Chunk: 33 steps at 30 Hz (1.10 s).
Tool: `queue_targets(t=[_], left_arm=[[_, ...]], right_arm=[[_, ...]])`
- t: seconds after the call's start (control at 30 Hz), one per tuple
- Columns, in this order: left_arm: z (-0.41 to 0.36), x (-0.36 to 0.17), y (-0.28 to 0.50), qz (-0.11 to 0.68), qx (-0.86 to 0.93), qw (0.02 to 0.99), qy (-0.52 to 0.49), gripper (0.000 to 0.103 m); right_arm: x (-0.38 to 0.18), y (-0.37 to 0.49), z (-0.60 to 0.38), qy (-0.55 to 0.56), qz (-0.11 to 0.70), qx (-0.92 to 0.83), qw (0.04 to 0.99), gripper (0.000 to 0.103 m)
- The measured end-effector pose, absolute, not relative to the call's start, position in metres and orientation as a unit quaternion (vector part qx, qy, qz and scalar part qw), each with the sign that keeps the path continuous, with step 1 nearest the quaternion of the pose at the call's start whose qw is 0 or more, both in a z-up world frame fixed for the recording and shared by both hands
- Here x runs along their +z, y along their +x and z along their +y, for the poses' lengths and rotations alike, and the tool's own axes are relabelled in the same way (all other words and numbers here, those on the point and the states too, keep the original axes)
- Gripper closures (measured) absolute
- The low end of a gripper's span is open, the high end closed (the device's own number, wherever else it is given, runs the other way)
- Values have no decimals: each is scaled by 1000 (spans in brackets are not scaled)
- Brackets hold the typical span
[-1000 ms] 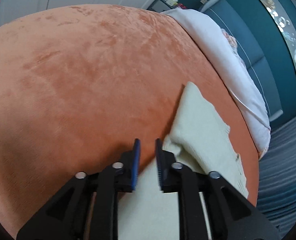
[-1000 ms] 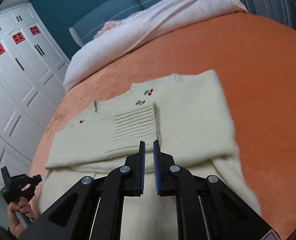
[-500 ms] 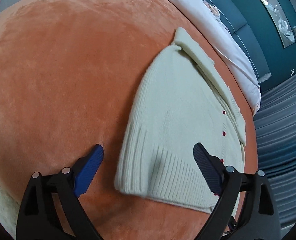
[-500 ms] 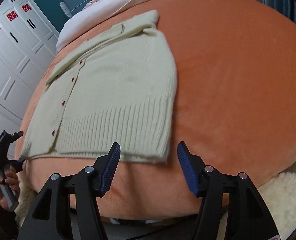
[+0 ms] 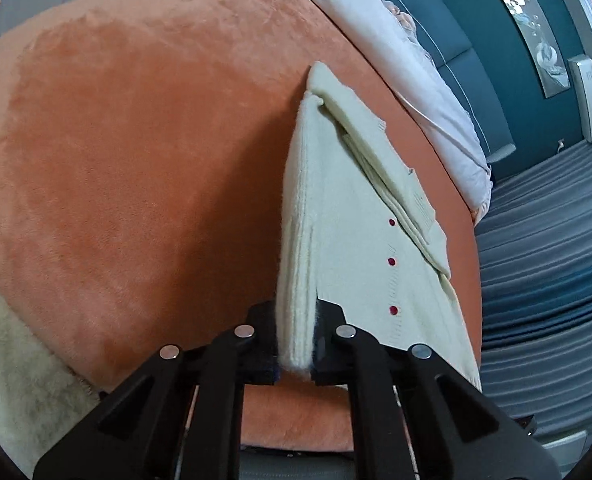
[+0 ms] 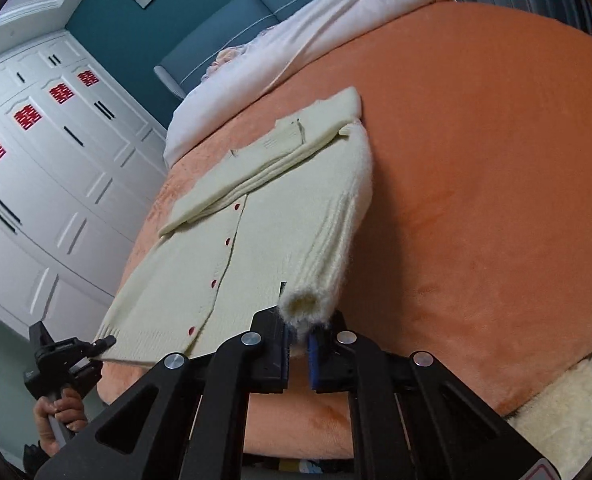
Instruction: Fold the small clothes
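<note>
Left gripper (image 5: pixel 296 350): black plastic frame with silver rivets, at the bottom centre of the left wrist view. Its jaws are clamped on the ribbed hem edge of the cardigan (image 5: pixel 352 240), and the fuzzy knit bunches into a narrow upright fold between them.

Right gripper (image 6: pixel 297 354): same black frame, with blue ridged pads (image 6: pixel 312 354), at the bottom centre of the right wrist view. Its jaws stand narrow and pinch a rolled, tube-shaped corner of the hem. The left gripper also shows in the lower left of this view, held by a hand (image 6: pixel 57 420) and gripping the opposite hem corner.

The cardigan is cream, soft ribbed knit, with a row of small red buttons (image 6: pixel 227 242) along its front opening. It runs from both grippers toward the centre of each frame, with its near edge raised off the surface. A folded sleeve (image 6: pixel 279 152) lies across its far end.

It rests on an orange blanket (image 6: pixel 476 160) of short plush pile. A pale quilt (image 6: pixel 296 52) lies bunched beyond it in the upper centre of the right wrist view. A white wardrobe (image 6: pixel 47 168) with red paper emblems fills the left of that view. A cream fleece rug (image 5: pixel 11 360) occupies the lower left of the left wrist view.
</note>
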<state>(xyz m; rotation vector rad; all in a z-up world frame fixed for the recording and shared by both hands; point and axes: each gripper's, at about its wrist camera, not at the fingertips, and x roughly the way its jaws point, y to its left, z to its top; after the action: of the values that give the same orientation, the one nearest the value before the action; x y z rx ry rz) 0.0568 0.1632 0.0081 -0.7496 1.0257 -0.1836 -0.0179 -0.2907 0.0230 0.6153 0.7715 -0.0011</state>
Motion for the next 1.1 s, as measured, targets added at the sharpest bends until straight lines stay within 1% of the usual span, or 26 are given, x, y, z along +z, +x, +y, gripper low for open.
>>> queue_targets(t=[0.13, 0.27, 0.33, 0.4, 0.5, 0.6, 0.67, 0.77, 0.87, 1.0, 1.07, 1.1], left_arm=[[170, 13, 8, 500, -94, 797, -324, 95], [164, 1, -34, 531, -88, 796, -276, 95], [165, -5, -50, 544, -80, 791, -268, 95], [171, -13, -59, 558, -69, 779, -277, 95], [179, -14, -69, 570, -63, 772, -274, 95], [183, -7, -74, 579, -67, 770, -262, 95], [187, -3, -68, 579, -68, 769, -263, 95], [183, 16, -41, 556, -69, 782, -274, 95], [180, 47, 8, 501, -90, 816, -274, 95], [164, 73, 86, 443, -102, 851, -263, 95], [152, 71, 128, 419, -92, 870, -245, 94], [142, 61, 148, 420, -86, 870, -245, 91]], right_arm=[[35, -55, -290, 253, 392, 7, 885, 97], [26, -99, -270, 183, 412, 40, 892, 97], [13, -116, -259, 159, 435, 66, 884, 96], [2, -131, -251, 155, 455, 78, 873, 96], [3, -148, -250, 162, 461, 112, 866, 96], [5, -142, -246, 119, 489, 131, 854, 96], [12, -142, -253, 135, 481, 147, 854, 96], [36, -132, -272, 199, 425, 144, 871, 96], [62, -104, -285, 220, 363, 133, 896, 96], [82, -25, -297, 219, 314, 113, 917, 96], [78, 16, -298, 222, 307, 100, 920, 96], [69, 41, -301, 237, 312, 85, 916, 92]])
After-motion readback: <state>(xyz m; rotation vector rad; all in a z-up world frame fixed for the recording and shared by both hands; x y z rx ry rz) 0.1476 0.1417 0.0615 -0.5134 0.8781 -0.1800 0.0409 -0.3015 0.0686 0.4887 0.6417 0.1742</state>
